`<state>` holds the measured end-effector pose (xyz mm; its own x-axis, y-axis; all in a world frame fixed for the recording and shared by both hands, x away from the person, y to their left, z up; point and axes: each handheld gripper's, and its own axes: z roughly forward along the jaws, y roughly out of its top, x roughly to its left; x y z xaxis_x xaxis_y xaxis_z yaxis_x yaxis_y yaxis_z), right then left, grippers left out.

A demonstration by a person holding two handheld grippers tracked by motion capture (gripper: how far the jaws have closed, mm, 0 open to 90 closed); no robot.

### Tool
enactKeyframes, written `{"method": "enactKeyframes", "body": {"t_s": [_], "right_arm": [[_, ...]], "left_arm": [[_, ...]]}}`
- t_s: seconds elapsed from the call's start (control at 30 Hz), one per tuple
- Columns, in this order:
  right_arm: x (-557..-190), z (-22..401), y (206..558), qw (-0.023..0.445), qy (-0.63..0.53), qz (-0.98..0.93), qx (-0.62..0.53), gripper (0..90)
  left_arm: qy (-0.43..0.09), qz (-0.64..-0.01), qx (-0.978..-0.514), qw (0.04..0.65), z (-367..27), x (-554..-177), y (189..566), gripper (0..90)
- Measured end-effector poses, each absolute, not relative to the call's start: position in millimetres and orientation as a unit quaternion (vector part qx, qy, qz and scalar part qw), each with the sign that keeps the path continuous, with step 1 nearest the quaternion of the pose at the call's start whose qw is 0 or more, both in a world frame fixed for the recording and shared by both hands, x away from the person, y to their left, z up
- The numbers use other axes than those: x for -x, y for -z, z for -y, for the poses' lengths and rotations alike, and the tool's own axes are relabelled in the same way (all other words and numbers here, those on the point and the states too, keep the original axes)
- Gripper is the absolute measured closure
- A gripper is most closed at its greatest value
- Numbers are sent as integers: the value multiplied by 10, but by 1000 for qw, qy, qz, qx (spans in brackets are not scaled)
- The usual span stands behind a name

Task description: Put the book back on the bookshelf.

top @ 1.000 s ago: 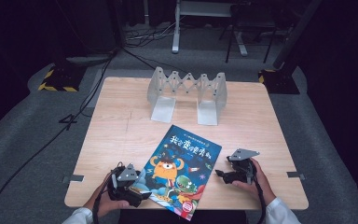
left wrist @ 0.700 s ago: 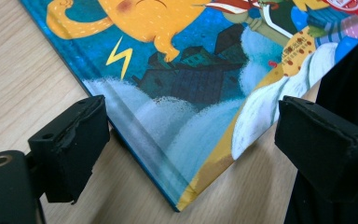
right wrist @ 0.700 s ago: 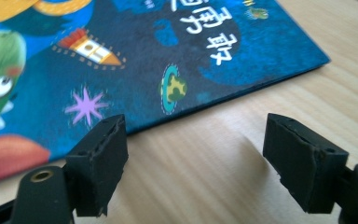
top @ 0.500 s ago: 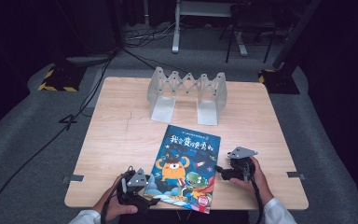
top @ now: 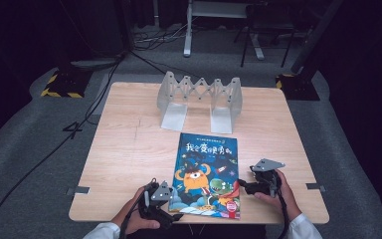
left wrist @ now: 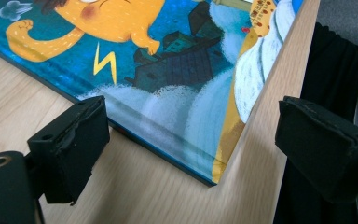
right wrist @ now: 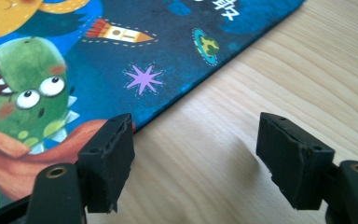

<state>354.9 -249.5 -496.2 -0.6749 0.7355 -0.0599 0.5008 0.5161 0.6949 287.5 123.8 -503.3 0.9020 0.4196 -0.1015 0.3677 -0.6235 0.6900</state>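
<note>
High view: a blue hardcover picture book (top: 206,174) with an orange monster on its cover lies flat on the pale wooden table (top: 129,149), its near edge at the table's front edge. Behind it stands a grey accordion-fold metal book rack (top: 199,99), slots vacant, likely the book's destination. The left gripper (top: 171,215) sits at the book's near left corner, the right gripper (top: 243,186) at its right edge; the flanking positions suggest a two-sided lift.

Left gripper view: black jaws spread wide, pinching nothing. One fingertip (left wrist: 72,140) rests against the book's (left wrist: 168,70) long edge, the other hangs past the table's rim (left wrist: 270,93) (the corner lies between them, unclamped).

Right gripper view: jaws spread, having just been narrowing slightly, with bare table (right wrist: 214,149) between them. The left-hand fingertip (right wrist: 109,158) meets the book's (right wrist: 144,56) edge near the green dinosaur; I judge it is steadying or nudging the book.
</note>
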Motion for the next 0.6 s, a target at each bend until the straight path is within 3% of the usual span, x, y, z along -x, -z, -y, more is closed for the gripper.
{"method": "enactKeyframes", "body": {"t_s": [0.33, 0.43, 0.6], "right_arm": [[-3577, 2657, 4971, 172, -336, -841, -387, 296], [-3522, 2659, 4957, 163, -331, -848, -380, 294], [-3372, 2662, 4927, 142, -318, -864, -362, 289]], "left_arm": [[-57, -209, -907, 362, -1072, -2860, 5037, 109], [-53, -214, -902, 371, -1117, -2857, 5030, 170], [-57, -229, -900, 366, -1355, -2862, 5022, 166]]}}
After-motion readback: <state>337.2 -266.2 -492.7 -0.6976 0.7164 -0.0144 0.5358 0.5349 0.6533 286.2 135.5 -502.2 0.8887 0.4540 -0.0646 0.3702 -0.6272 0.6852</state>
